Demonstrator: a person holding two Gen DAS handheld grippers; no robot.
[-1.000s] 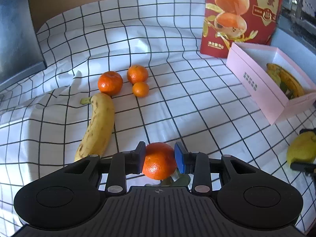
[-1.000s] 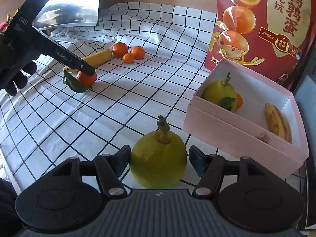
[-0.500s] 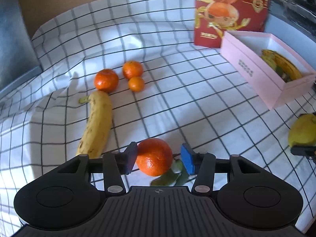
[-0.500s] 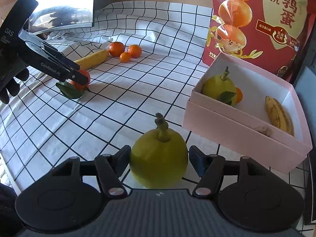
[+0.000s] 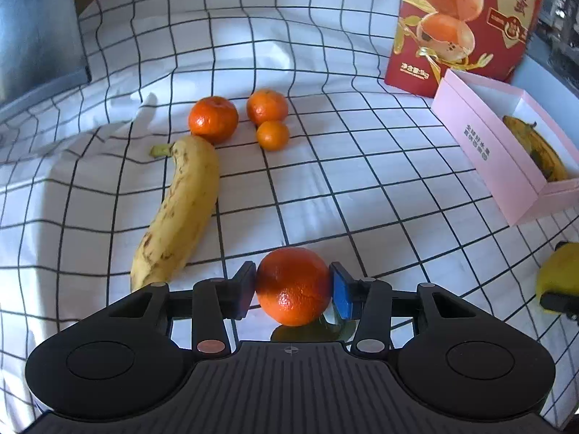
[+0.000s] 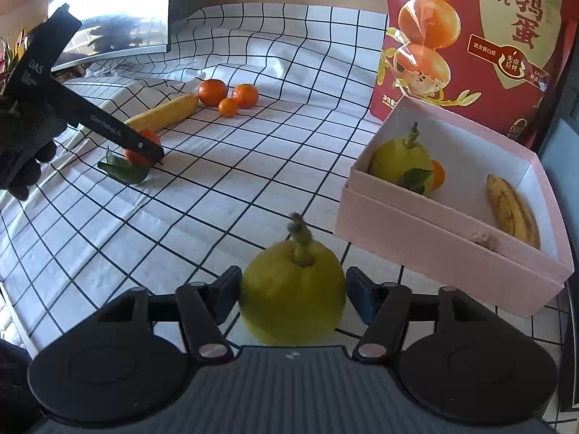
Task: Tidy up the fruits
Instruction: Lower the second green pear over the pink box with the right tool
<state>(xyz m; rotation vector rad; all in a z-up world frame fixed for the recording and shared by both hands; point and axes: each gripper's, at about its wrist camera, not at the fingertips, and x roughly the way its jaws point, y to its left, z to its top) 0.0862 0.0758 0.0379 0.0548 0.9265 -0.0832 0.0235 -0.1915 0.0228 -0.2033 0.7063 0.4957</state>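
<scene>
Orange fruit first — a leafy tangerine (image 5: 294, 285) sits between the pads of the left hand-held gripper (image 5: 292, 287), whose jaws have just been closing again and now touch both its sides. Beyond it on the checked cloth (image 5: 362, 166) lie a banana (image 5: 181, 209) and three small oranges (image 5: 267, 108). From the right wrist, a yellow-green pear (image 6: 293, 296) stands between the right hand-held gripper (image 6: 294, 298) pads — jaws just closing, a slight gap at the right pad. Nearby, the pink box (image 6: 434, 253) holds a pear, an orange and a banana.
</scene>
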